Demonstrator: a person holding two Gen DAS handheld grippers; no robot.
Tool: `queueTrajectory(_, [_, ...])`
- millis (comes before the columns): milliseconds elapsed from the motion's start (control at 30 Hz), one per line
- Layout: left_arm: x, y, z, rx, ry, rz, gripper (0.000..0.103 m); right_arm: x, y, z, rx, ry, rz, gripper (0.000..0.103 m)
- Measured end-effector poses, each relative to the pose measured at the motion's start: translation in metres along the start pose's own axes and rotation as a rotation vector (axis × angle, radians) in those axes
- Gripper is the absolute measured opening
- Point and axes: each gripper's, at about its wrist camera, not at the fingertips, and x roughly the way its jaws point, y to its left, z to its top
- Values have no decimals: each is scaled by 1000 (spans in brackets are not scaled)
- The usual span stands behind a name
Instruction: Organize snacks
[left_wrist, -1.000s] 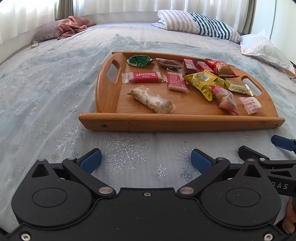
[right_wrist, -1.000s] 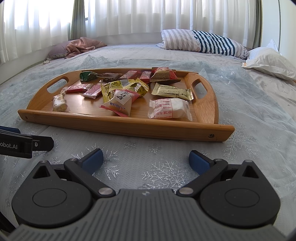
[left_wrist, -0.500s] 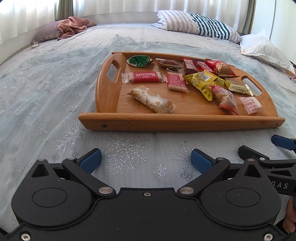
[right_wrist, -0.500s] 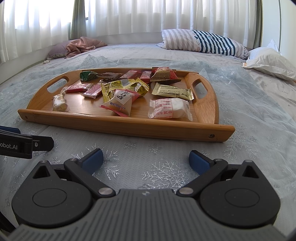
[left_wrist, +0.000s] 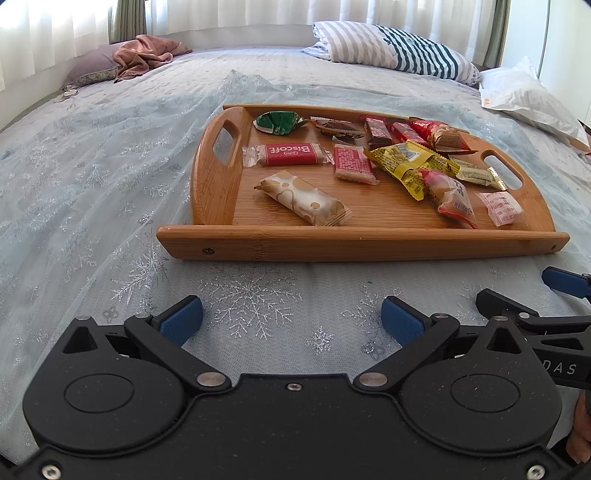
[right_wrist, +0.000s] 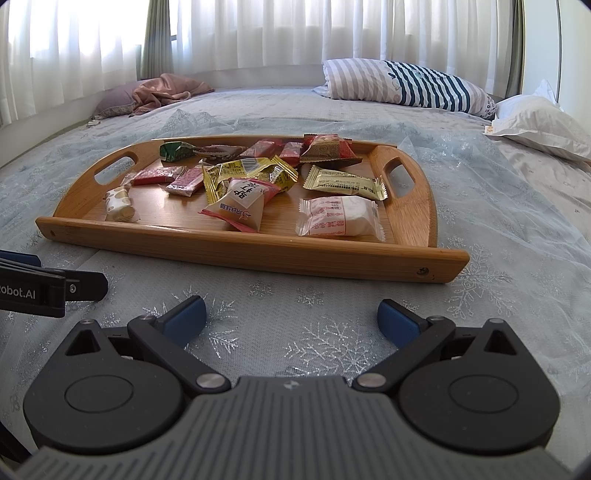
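Change: none vs a sec ago; tray, snacks, both my grippers sit same as before.
L gripper (left_wrist: 291, 317): my fingers wide apart, nothing btwn them, low over the bedspread (left_wrist: 92, 192), short of tray's near rim.
R gripper (right_wrist: 291, 317): also spread wide, empty, level w/ the left, just beside it.
Tray (left_wrist: 362, 242): wooden, flat on bed ahead of me.
Snacks: approx a dozen wrapped pcs scattered in tray, e.g. Biscoff pack (left_wrist: 290, 154), yellow pack (left_wrist: 410, 162), white pack (right_wrist: 338, 216).

Wrapped snacks (left_wrist: 369, 162) are lying scattered flat in a wooden tray (left_wrist: 362, 242) sitting on the bed: red Biscoff (left_wrist: 290, 154), green (left_wrist: 277, 121), yellow (left_wrist: 410, 160), white (right_wrist: 338, 216) packets.
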Motion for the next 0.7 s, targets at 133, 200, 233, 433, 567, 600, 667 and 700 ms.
queueTrajectory(133, [0,0,1,-2,0,3,103,0,0,0,0,0,0,103])
queueTrajectory(200, [1,0,1,-3,-1,4,103,0,0,0,1,0,0,103])
queueTrajectory(233, [1,0,1,-2,-1,5,103,0,0,0,0,0,0,103])
queueTrajectory(433, [1,0,1,-3,-2,5,103,0,0,0,1,0,0,103])
queueTrajectory(567, [1,0,1,-3,-9,8,103,0,0,0,0,0,0,103])
queueTrajectory(600, [1,1,1,-2,-12,10,103,0,0,0,0,0,0,103])
queueTrajectory(667, [2,1,1,3,-16,12,103,0,0,0,0,0,0,103])
queueTrajectory(700, [2,1,1,3,-16,13,103,0,0,0,0,0,0,103])
